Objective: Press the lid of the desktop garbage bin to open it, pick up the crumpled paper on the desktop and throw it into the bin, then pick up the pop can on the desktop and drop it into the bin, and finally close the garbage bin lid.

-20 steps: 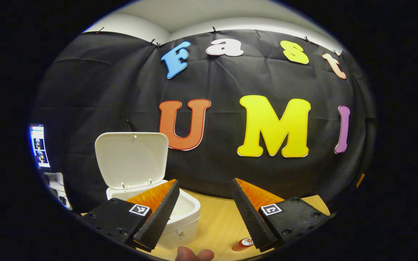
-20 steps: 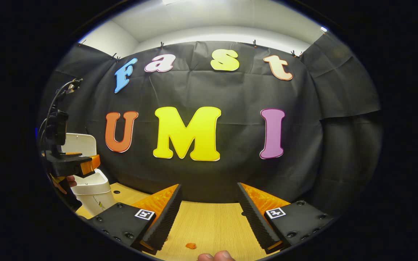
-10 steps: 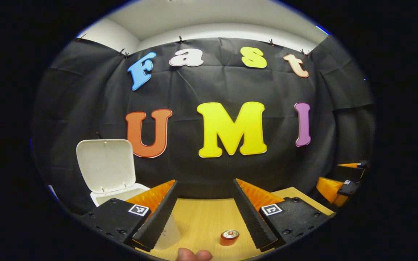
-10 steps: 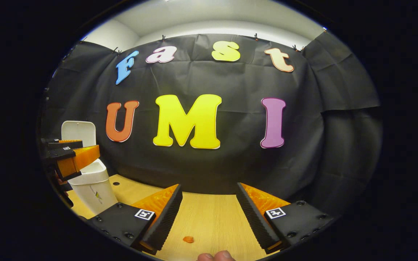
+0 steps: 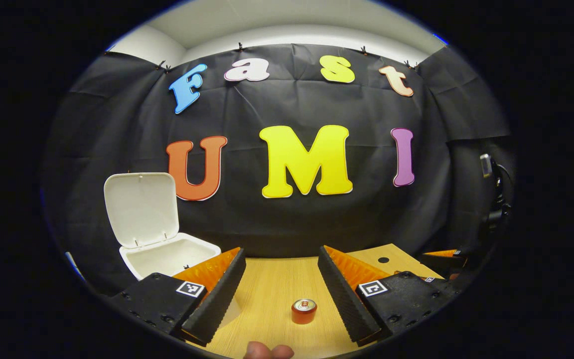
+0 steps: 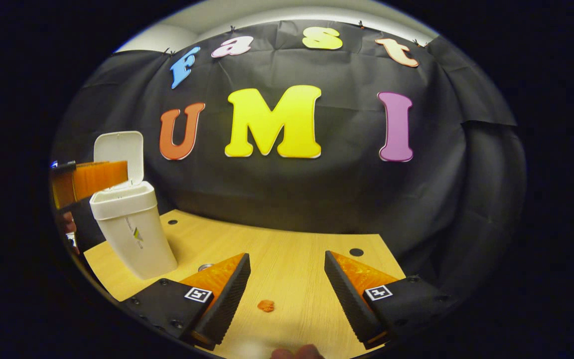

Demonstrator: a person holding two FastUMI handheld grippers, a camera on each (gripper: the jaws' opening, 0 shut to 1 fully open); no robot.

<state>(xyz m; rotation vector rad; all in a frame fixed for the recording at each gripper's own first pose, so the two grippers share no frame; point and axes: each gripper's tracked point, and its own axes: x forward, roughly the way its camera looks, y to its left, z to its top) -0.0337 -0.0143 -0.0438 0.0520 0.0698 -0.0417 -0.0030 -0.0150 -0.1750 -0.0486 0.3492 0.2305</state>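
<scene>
Pop can (image 5: 304,311) (label unreadable) standing upright on desktop (image 5: 272,294) between wide-spread left gripper (image 5: 279,286) fingers, now fuller in view; right gripper (image 6: 287,289) gaping empty; bin (image 6: 130,227) lid (image 5: 140,209) staying raised.

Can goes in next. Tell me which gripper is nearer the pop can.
Left. The pop can stands upright just ahead of the open left gripper, between its fingers. The right gripper is off to the can's right.
</scene>
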